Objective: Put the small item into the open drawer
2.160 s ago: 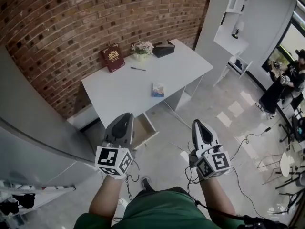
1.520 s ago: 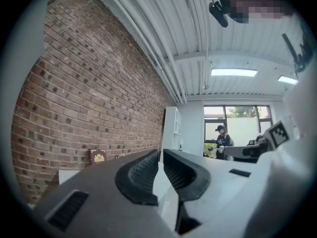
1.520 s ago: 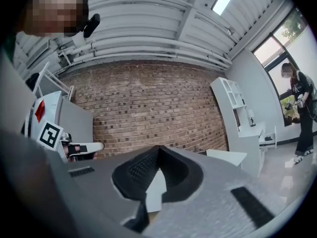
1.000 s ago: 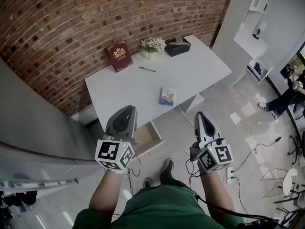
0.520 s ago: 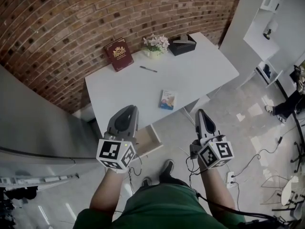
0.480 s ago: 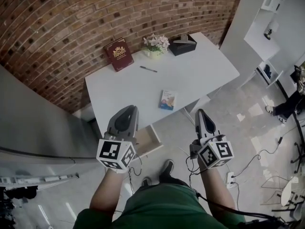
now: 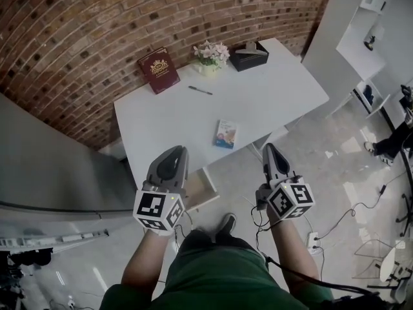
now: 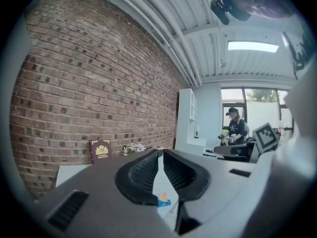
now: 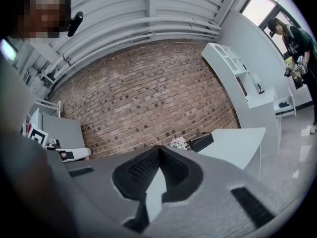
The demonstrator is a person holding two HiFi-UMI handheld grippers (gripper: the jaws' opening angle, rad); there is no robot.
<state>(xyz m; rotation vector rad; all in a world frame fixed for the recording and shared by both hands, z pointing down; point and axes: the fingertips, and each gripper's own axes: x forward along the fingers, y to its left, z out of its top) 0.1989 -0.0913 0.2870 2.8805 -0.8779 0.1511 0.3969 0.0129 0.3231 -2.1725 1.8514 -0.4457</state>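
Both grippers are held out in front of the person, well short of the desk (image 7: 277,95). The left gripper (image 7: 175,151) and the right gripper (image 7: 268,148) each have their jaws pressed together with nothing between them.

Just past the left gripper, under the desk's near edge, the open drawer (image 7: 208,192) juts out toward the person, partly hidden behind that gripper. The small item (image 7: 225,134), a flat little packet with a blue print, lies on the desk top near the front edge. It sits beyond and between the two grippers, apart from both.

I'd judge this is only the approach. One gripper has to spread its jaws before it arrives, come in over the front edge and take the packet by its thin sides, since it lies flat. The right gripper seems to have the freer path. The jutting drawer on the left is worth steering round, and cables (image 7: 335,221) trail on the floor to the right.

Farther back, a pen (image 7: 201,90), a red book (image 7: 158,70), flowers (image 7: 211,53) and a black box (image 7: 250,55) sit toward the brick wall, well clear of the packet.
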